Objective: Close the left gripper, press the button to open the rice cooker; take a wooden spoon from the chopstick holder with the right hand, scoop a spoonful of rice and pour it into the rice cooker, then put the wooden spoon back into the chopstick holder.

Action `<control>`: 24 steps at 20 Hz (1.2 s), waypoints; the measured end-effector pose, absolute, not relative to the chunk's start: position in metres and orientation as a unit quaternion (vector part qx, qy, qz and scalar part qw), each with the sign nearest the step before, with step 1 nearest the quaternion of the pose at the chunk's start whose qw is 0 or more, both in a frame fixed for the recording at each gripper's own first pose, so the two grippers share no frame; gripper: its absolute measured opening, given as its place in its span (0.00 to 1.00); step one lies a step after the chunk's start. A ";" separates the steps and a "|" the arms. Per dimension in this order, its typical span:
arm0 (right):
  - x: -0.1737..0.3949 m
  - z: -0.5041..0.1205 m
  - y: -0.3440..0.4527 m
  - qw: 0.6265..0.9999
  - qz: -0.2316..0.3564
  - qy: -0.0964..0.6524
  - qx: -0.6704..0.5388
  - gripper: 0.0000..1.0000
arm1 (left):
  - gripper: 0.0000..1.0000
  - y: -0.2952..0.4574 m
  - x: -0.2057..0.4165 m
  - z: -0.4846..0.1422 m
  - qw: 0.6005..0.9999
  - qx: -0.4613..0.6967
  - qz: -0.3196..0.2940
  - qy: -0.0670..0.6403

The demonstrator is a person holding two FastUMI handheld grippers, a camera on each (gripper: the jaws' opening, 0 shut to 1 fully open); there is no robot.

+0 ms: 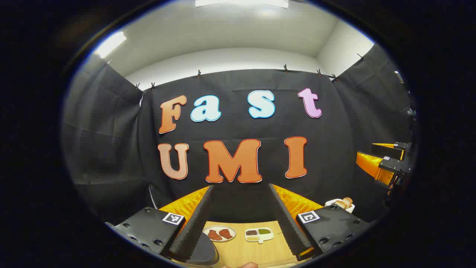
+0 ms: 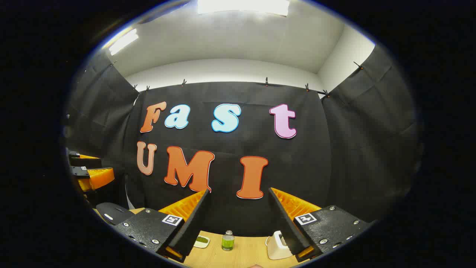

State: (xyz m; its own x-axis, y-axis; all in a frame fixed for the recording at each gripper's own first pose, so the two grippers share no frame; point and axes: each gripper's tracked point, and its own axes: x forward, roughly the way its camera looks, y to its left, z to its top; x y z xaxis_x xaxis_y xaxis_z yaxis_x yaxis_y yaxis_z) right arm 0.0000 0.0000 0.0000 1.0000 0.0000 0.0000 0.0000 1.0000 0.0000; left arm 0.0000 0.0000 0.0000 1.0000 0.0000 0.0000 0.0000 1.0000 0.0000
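My left gripper (image 1: pixel 241 187) is open, held above the wooden table (image 1: pixel 245 251) with nothing between its fingers. Under its left finger lies a dark rounded body, probably the rice cooker (image 1: pixel 204 252), mostly hidden. A white holder (image 1: pixel 340 204) with wooden pieces sticking out stands at the right, beyond the right finger. A white divided dish of grains (image 1: pixel 259 233) lies between the fingers. My right gripper (image 2: pixel 238 190) is also open and empty, raised over the table; it appears again at the far right of the left gripper view (image 1: pixel 383 162).
A plate with red food pieces (image 1: pixel 219 233) lies beside the divided dish. In the right gripper view a small green bottle (image 2: pixel 227 241), a white container (image 2: pixel 277 245) and a small dish (image 2: pixel 202 241) stand on the table. The left gripper (image 2: pixel 89 172) shows at the left, above a black rounded object (image 2: pixel 111 213).
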 end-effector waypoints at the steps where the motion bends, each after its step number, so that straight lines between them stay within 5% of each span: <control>1: 0.000 0.001 0.001 1.000 0.002 -0.001 0.002 0.94 | 0.90 0.000 0.000 0.000 1.000 0.002 -0.001 0.001; 13: -0.004 -0.010 0.008 1.000 0.006 0.014 0.001 0.96 | 0.90 0.007 0.002 0.008 1.000 0.013 -0.005 0.000; 14: -0.005 -0.010 0.006 1.000 0.005 0.014 0.000 0.94 | 1.00 0.009 0.003 0.009 1.000 0.013 -0.003 -0.001; 24: -0.008 -0.013 0.003 1.000 -0.003 0.020 0.002 0.94 | 0.92 0.036 0.004 0.019 0.999 0.006 0.030 -0.010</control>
